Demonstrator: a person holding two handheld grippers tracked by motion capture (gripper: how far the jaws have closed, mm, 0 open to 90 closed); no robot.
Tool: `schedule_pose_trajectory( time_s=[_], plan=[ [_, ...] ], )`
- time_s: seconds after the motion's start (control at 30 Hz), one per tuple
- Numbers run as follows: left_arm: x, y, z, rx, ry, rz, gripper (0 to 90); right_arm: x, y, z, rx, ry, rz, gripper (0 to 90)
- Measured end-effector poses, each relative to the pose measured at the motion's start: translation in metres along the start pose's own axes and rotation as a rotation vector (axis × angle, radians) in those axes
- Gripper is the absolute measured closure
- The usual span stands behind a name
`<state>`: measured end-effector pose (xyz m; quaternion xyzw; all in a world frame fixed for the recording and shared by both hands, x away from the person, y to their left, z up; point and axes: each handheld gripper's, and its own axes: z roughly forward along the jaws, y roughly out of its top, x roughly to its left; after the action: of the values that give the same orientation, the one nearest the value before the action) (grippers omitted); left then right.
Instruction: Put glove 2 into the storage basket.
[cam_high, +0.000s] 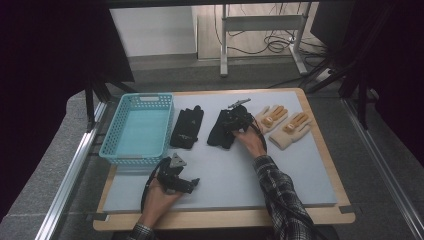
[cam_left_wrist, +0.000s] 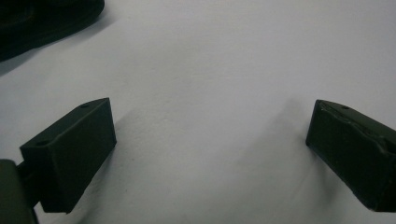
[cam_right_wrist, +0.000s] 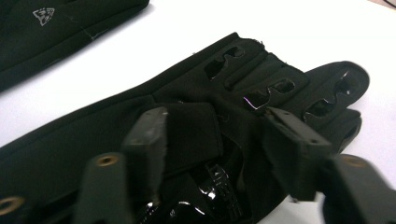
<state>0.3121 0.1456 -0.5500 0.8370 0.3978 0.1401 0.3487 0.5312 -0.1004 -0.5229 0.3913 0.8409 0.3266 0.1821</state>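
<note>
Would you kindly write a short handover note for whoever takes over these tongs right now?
Right tongs: down on the right black glove, jaws either side of a fold; a firm grip can't be confirmed.
Left tongs: open over bare mat, holding nothing.
Left black glove lies beside the basket; tan gloves lie further right.
Done: no glove in the basket.
Left: probably lifting the gloves over into it.

No readable words or numbers are showing. A small pale emblem (cam_right_wrist: 43, 15) is sitting on the black glove (cam_right_wrist: 60, 28) lying beside the gripped glove (cam_right_wrist: 196, 121); its lettering is too small to read.
</note>
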Motion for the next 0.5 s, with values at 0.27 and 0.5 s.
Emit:
schedule_pose_trajectory(
  time_s=[0.27, 0.5],
  plan=[
    [0.0, 0.0, 0.0, 0.001, 0.0, 0.0, 1.8, -0.004, -0.001, -0.002, 0.017, 0.081, 0.056, 81.8],
    [0.0, 0.0, 0.0, 0.004, 0.0, 0.004, 1.9, -0.002, 0.005, -0.014, 0.001, 0.086, 0.017, 83.4]
  ],
)
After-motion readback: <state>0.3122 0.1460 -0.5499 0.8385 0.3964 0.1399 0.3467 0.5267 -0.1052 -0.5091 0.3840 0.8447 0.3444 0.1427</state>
